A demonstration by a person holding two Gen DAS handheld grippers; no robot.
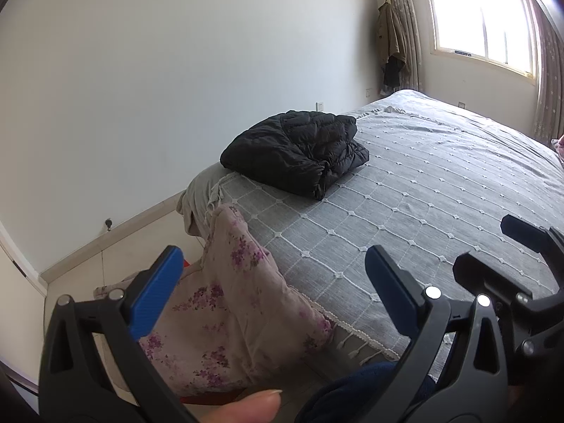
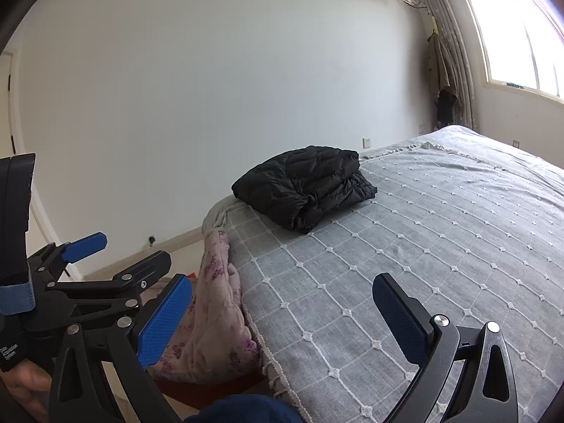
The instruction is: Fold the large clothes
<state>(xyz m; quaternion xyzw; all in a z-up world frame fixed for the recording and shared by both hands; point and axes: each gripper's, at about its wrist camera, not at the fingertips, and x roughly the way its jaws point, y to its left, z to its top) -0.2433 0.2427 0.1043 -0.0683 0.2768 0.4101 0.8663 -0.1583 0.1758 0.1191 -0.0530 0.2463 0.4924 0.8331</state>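
A black quilted jacket point(image 1: 296, 151) point(image 2: 306, 187) lies folded into a thick bundle at the far left corner of the bed's grey checked cover point(image 1: 423, 194) point(image 2: 440, 246). My left gripper point(image 1: 273, 261) hovers open over the near left corner of the bed, with nothing between its blue pads point(image 1: 158, 289). Just to its right, my right gripper point(image 2: 283, 285) is open too and holds nothing. Each gripper shows in the other's view: the right gripper point(image 1: 490, 246) at the right edge, the left gripper point(image 2: 130, 250) at the left. Both are well short of the jacket.
A pink floral quilt point(image 1: 229, 299) point(image 2: 215, 317) hangs off the bed's near left corner. Beyond it are the tiled floor point(image 1: 105, 264) and a white wall. Clothes hang point(image 1: 391, 35) beside a curtained window point(image 1: 483, 17). A thumb point(image 1: 253, 405) and a dark blue sleeve point(image 1: 352, 387) show below.
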